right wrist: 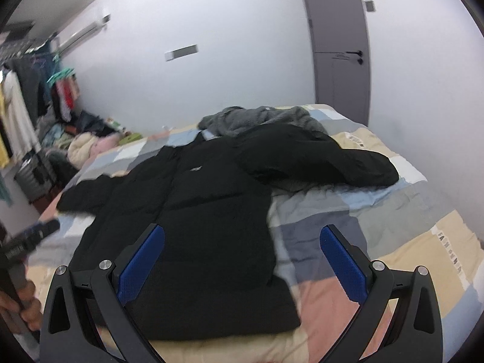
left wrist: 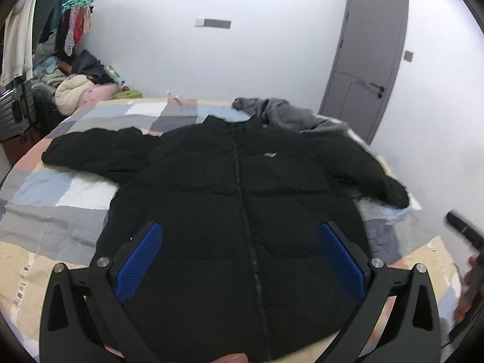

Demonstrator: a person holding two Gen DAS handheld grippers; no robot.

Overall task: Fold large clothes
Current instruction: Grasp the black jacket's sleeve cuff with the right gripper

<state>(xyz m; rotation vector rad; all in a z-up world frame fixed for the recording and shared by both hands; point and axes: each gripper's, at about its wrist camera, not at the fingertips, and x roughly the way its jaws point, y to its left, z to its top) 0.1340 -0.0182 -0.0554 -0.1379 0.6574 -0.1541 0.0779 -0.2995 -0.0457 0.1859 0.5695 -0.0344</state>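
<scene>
A black puffer jacket (left wrist: 236, 211) lies front up and zipped on the bed, both sleeves spread out to the sides; it also shows in the right wrist view (right wrist: 193, 211). My left gripper (left wrist: 239, 260) is open and empty, hovering above the jacket's lower hem, near its middle. My right gripper (right wrist: 242, 260) is open and empty, above the jacket's right hem corner and the bedding beside it. The right gripper's handle (left wrist: 466, 233) shows at the right edge of the left wrist view. The left gripper's handle (right wrist: 27, 242) shows at the left edge of the right wrist view.
The bed has a patchwork cover (left wrist: 60, 193) (right wrist: 393, 227). A grey fleece garment (left wrist: 284, 115) (right wrist: 260, 118) lies behind the jacket's collar. A pile of clothes (left wrist: 78, 87) and a hanging rack stand at the far left. A grey door (left wrist: 369, 60) is in the far wall.
</scene>
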